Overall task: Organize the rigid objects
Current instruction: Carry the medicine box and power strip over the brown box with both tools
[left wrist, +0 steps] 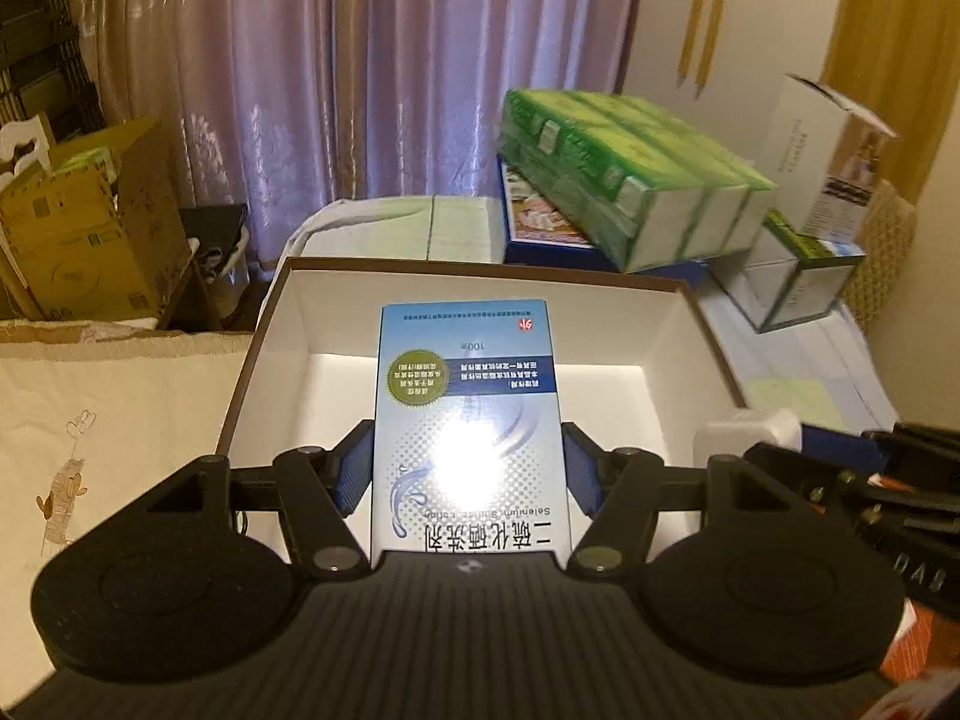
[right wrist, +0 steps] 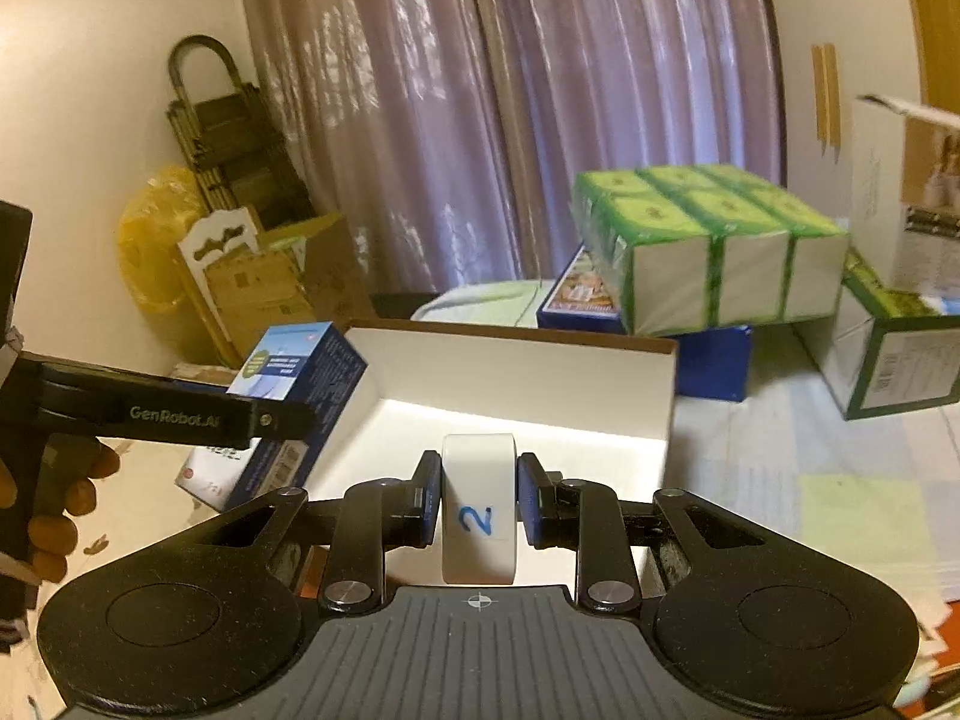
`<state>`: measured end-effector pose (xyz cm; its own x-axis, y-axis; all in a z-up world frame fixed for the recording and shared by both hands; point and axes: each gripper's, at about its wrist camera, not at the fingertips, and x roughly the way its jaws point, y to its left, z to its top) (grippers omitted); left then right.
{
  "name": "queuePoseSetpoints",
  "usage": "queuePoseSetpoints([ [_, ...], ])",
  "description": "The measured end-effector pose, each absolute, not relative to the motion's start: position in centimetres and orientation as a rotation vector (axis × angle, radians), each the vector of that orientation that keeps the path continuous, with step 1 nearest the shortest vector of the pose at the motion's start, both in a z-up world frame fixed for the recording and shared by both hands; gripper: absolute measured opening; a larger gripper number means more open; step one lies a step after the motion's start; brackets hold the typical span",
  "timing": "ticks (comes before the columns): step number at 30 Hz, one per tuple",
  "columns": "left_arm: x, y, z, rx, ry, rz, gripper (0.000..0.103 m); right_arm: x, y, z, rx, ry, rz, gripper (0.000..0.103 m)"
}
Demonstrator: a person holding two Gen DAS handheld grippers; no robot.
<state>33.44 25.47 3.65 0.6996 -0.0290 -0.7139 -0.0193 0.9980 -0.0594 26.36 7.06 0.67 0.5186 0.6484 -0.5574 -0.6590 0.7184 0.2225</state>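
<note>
My left gripper [left wrist: 468, 468] is shut on a blue and white lotion box [left wrist: 465, 414] and holds it over the open brown-rimmed cardboard box [left wrist: 480, 267] with a white inside. The lotion box also shows in the right wrist view [right wrist: 300, 372], at the cardboard box's left rim [right wrist: 510, 339]. My right gripper [right wrist: 477, 501] is shut on a white block [right wrist: 479, 504] marked with a blue 2, over the cardboard box's near edge. The right gripper shows at the left wrist view's right edge [left wrist: 744, 435].
A green and white pack of cartons [right wrist: 708, 246] rests on a dark blue box [right wrist: 714, 363] behind the cardboard box. A green carton [right wrist: 900, 354] and a tall white box [right wrist: 906, 192] stand at the right. Brown cardboard boxes [left wrist: 90, 228] sit at the far left by the curtain.
</note>
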Motion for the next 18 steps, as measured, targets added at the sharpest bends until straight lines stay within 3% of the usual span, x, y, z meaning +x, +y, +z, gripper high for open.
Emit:
queuePoseSetpoints([
  [18,39.2,27.2,-4.9,-0.079,0.986,-0.079,0.061,32.5,13.1,-7.0,-0.010,0.971,0.655,0.023],
])
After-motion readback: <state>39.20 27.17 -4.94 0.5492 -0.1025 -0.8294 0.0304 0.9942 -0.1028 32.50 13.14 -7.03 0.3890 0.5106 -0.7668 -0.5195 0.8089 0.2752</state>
